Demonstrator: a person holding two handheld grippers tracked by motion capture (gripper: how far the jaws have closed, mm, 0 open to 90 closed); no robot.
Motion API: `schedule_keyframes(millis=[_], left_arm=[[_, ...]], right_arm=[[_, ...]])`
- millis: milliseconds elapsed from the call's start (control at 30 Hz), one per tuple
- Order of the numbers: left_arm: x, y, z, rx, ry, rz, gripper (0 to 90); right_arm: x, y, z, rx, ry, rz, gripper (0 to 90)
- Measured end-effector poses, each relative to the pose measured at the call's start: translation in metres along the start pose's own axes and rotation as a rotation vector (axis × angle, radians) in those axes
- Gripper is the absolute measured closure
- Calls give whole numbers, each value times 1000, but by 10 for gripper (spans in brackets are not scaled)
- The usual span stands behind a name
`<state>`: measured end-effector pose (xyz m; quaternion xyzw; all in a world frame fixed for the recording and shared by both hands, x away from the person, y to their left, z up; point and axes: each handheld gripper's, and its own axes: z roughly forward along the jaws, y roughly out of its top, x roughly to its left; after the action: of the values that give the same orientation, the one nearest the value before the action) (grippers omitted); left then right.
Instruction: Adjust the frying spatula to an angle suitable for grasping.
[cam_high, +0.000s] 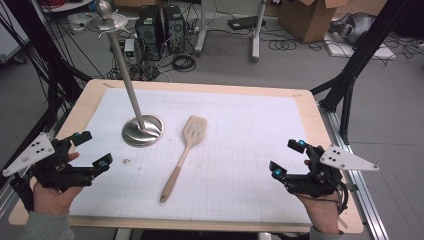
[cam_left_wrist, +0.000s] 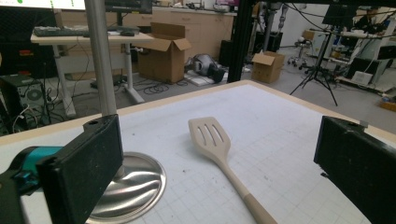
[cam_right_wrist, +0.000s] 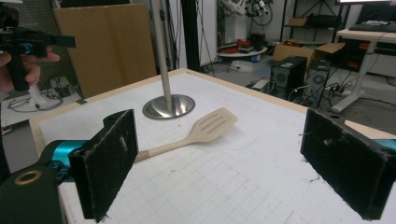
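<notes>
fingers of left gripper (cam_high: 91, 149) and right gripper (cam_high: 287, 158) spread apart, flanking the spatula (cam_high: 184, 154).

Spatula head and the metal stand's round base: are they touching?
Apart. The high view shows a strip of white mat between the spatula head and the stand's base; the left gripper view agrees.

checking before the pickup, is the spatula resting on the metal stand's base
No, the spatula lies flat on the white mat beside the stand's round base, with a clear gap between them in the high view.
</notes>
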<state>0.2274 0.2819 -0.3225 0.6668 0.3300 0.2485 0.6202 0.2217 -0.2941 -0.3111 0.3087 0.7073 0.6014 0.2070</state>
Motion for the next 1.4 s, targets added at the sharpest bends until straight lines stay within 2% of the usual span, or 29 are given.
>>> schedule_keyframes(millis=[133, 300, 333, 433, 633, 700, 800, 867, 967, 1200, 1300, 1333, 1400], left_arm=[[0, 1, 4, 0, 1, -2, 32], [0, -4, 11, 25, 3, 5, 82], [0, -5, 12, 33, 10, 2, 94], [-8, -7, 14, 54, 19, 27, 160], [-18, -10, 24, 90, 4, 47, 275], [-22, -12, 33, 120, -3, 65, 332], [-25, -18, 42, 146, -9, 71, 424], [-26, -20, 46, 157, -2, 69, 504], [-30, -32, 58, 194, 3, 63, 632], [-37, -44, 73, 210, -37, 63, 864], [-43, -53, 84, 223, -73, 60, 894], [-43, -53, 84, 223, -73, 60, 895], [-48, -61, 92, 250, -95, 68, 895]], right_arm=[[-3, -1, 6, 7, 15, 0, 100], [-4, -3, 12, 24, 22, 1, 100], [-2, -4, 12, 27, 25, 0, 100], [1, -5, 9, 29, 27, -3, 100], [2, -3, -1, 9, 17, 9, 100], [0, -4, -2, 5, 16, 10, 100], [-4, -6, -1, 9, 13, 17, 100], [-4, -6, -1, 12, 13, 21, 100], [-4, -6, -1, 17, 15, 16, 100], [-2, -6, -2, 13, 20, 15, 100], [-3, -6, 0, 20, 22, 17, 100], [-3, -7, 0, 21, 21, 14, 100], [-3, -8, 2, 27, 25, 17, 100]])
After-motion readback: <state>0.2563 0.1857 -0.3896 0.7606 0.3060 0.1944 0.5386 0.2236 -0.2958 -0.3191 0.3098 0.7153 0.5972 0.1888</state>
